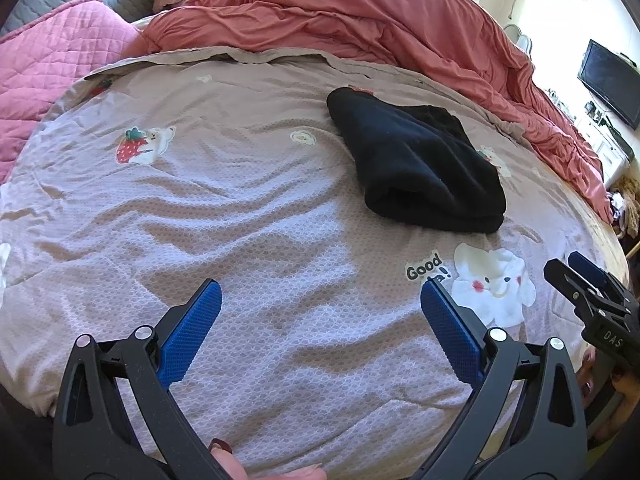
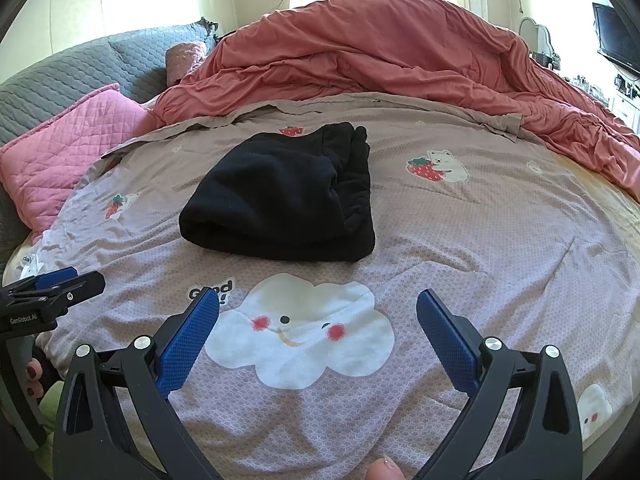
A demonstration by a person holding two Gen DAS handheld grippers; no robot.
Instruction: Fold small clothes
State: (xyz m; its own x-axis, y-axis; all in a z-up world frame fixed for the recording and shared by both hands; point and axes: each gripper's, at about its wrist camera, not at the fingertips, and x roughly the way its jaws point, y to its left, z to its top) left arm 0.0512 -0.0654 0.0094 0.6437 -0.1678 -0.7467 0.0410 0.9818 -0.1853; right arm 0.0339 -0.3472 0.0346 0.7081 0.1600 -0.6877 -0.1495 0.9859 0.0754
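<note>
A folded black garment (image 2: 288,200) lies on the bed's mauve printed cover (image 2: 480,240), just beyond the white cloud print (image 2: 300,332). A crumpled coral duvet (image 2: 380,48) is heaped behind the garment, with a pink quilted pillow (image 2: 68,148) off to its left. Nearer than the garment, the left hand-held gripper (image 1: 320,300) and right hand-held gripper (image 2: 318,312) hover with fingers spread wide, holding nothing.

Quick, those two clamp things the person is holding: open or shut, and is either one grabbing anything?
Left gripper: open, fingers spread, holding nothing.
Right gripper: open, fingers spread, holding nothing.
The black garment lies untouched on the bed cover.
</note>
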